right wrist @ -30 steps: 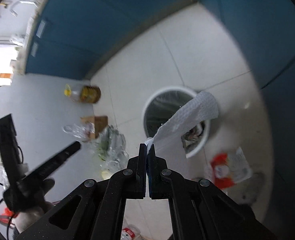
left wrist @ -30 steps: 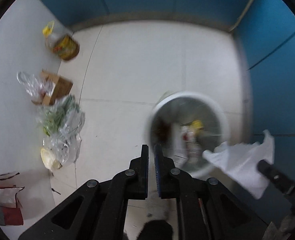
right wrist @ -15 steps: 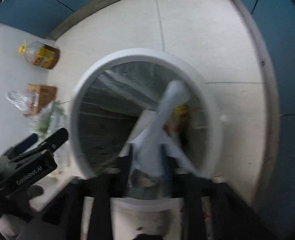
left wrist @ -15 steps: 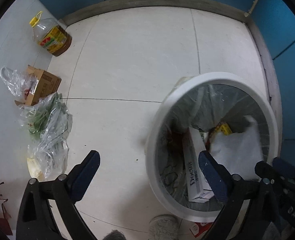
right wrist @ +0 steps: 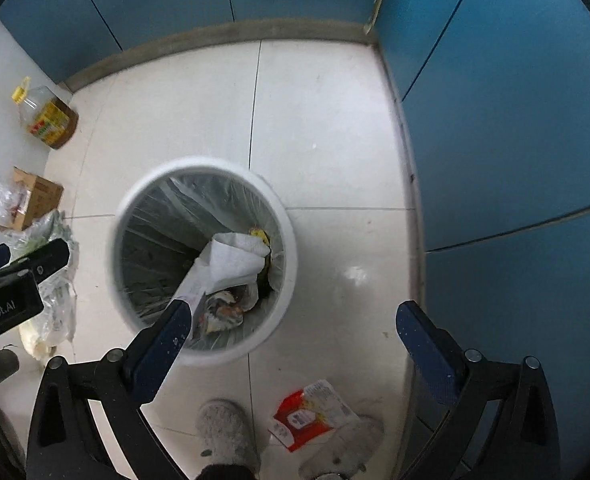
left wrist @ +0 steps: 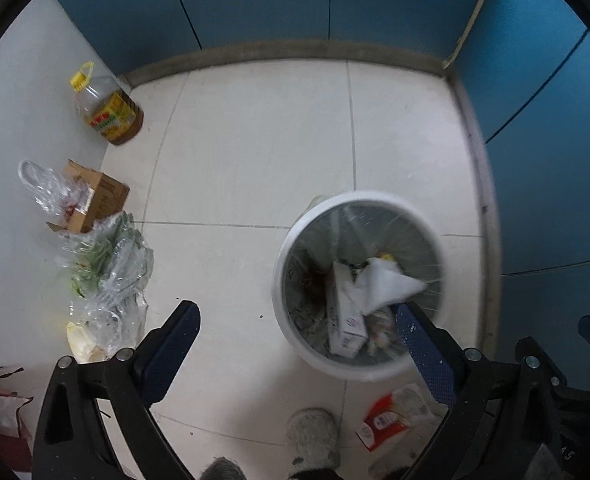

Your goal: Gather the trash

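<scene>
A white round bin (left wrist: 279, 280) (right wrist: 199, 164) with a clear liner stands on the pale tile floor. Inside it lie a white paper sheet (left wrist: 387, 284) (right wrist: 235, 260), a white carton (left wrist: 345, 316) and other scraps. My left gripper (left wrist: 295, 310) hangs open above the bin's near left rim, with nothing between its pads. My right gripper (right wrist: 293, 308) points straight down beside the bin. Its jaws are opening wide and grip nothing. A red and white wrapper (left wrist: 391, 416) (right wrist: 311, 412) lies on the floor near the bin.
Along the left wall sit an oil bottle (left wrist: 111, 114), a cardboard box (left wrist: 95, 196) and clear plastic bags with greens (left wrist: 103, 264). Blue panels (right wrist: 515, 120) close the back and right sides. A person's grey slipper (right wrist: 225, 432) stands by the bin.
Both grippers opened from shut. The white paper left the right gripper and now lies in the bin. Both views dipped close over the bin, then pulled back up.
</scene>
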